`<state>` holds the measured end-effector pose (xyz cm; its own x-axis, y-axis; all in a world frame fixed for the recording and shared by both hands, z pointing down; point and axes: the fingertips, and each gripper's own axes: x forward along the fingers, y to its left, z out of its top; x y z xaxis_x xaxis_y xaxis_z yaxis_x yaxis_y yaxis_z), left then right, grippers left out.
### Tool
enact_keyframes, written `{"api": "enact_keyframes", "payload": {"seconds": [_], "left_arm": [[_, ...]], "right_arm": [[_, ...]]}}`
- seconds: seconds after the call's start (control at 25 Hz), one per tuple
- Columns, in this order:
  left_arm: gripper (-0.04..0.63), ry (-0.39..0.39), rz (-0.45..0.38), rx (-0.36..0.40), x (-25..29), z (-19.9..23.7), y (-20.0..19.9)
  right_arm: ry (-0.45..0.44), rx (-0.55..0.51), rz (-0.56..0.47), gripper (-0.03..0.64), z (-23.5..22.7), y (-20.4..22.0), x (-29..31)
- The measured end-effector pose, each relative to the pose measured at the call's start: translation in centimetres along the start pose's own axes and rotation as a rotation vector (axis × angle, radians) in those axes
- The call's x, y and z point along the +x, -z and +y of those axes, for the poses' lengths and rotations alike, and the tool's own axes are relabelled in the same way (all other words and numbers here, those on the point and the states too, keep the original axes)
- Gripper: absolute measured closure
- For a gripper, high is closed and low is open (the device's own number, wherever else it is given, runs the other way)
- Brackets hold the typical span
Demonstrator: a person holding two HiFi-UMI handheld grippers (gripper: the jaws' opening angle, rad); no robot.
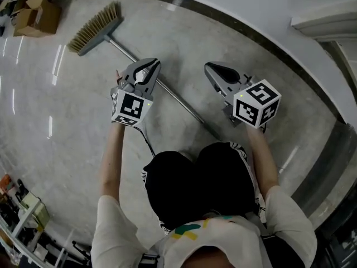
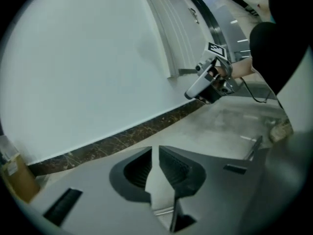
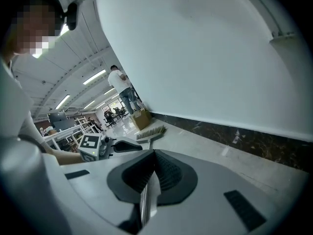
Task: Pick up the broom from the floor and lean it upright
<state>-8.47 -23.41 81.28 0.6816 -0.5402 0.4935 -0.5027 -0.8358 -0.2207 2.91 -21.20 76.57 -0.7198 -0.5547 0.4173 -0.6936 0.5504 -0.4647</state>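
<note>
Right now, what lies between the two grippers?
Bare floor, crossed by the broom handle running from under the left gripper; the head view shows it.

There is one broom (image 1: 97, 28), two grippers, the left hand-held gripper (image 1: 152, 66) and the right hand-held gripper (image 1: 208, 66), and two brown boxes (image 1: 43, 13).

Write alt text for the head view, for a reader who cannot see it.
A grey-headed broom with tan bristles and a thin metal handle lies diagonally on a pale concrete floor. A person holds two grey grippers over it: the left gripper above the handle, the right gripper off to its side, neither gripping it. Brown cardboard boxes sit at top left.
</note>
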Motion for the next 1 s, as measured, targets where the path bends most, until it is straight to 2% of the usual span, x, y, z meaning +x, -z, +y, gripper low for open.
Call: {"api": "enact_keyframes", "payload": {"seconds": [0.04,0.12,0.16,0.24,0.36,0.48,0.56,0.64,0.8,1.0], "left_arm": [[0.491,0.054,0.017,0.019,0.4,-0.6,0.5],[0.344,0.164,0.077,0.073,1.3,-1.8,1.9],[0.322,0.225,0.126,0.119,1.7,-2.5,2.9],[0.316,0.36,0.259,0.25,2.3,-4.2,5.4],[0.318,0.569,0.485,0.486,2.0,-6.6,9.5],[0.318,0.729,0.64,0.643,0.8,-7.8,12.3],[0.318,0.786,0.703,0.732,0.6,-8.1,13.4],[0.318,0.801,0.718,0.822,1.1,-8.4,14.0],[0.319,0.841,0.724,0.899,2.0,-9.8,14.7],[0.336,0.909,0.774,1.045,2.1,-10.7,15.4]], "right_arm": [[-0.003,0.002,0.003,0.604,0.0,0.2,0.1],[-0.008,0.004,0.011,0.604,0.1,0.7,0.2],[-0.013,0.005,0.014,0.604,0.2,0.9,0.2],[-0.027,0.001,0.02,0.604,0.4,1.2,0.2],[-0.045,-0.002,0.05,0.604,0.6,2.1,0.6],[-0.055,0.001,0.092,0.604,0.8,3.5,0.9],[-0.058,0.001,0.112,0.604,0.7,4.3,1.0],[-0.056,0.009,0.119,0.604,0.5,4.8,1.0],[-0.048,0.019,0.117,0.604,0.6,5.1,0.8],[-0.018,0.041,0.088,0.604,-1.0,4.2,-0.2]]}}
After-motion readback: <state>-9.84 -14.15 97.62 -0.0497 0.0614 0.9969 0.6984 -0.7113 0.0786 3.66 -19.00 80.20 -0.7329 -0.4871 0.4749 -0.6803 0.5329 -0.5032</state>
